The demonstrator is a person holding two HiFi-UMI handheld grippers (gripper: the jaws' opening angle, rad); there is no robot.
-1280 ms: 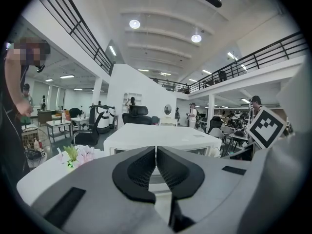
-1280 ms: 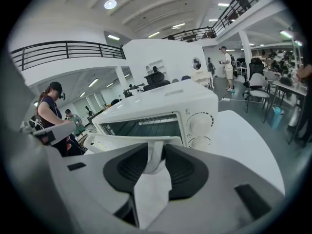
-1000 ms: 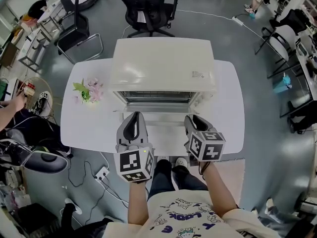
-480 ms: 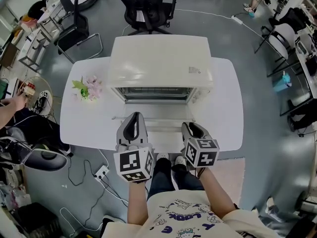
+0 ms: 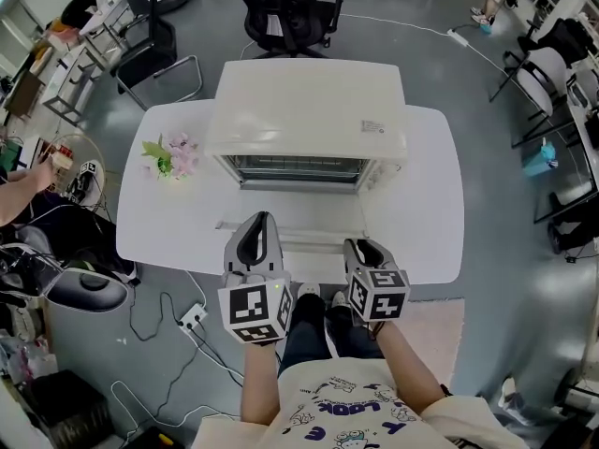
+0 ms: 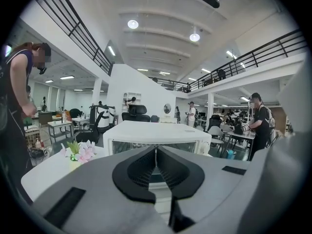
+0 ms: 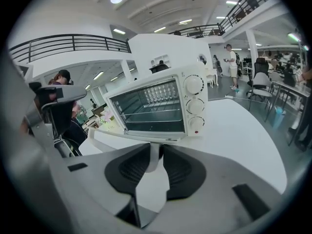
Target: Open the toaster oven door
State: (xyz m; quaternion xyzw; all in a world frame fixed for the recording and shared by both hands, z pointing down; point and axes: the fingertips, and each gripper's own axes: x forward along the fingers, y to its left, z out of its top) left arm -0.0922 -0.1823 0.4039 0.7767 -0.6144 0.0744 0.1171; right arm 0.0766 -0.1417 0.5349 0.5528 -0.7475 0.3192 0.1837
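Door (image 5: pixel 290 209) of toaster oven (image 5: pixel 309 101) lies dropped open toward the table's (image 5: pixel 430 213) near edge. Right gripper (image 7: pixel 156 150), jaws just closing, seemingly clamps its handle (image 7: pixel 152 157). Left gripper (image 6: pixel 156 152) has its jaws together, empty.

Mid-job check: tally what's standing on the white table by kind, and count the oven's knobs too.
Toaster oven: 1
Flower bunch: 1
Oven knobs: 3
Total: 5
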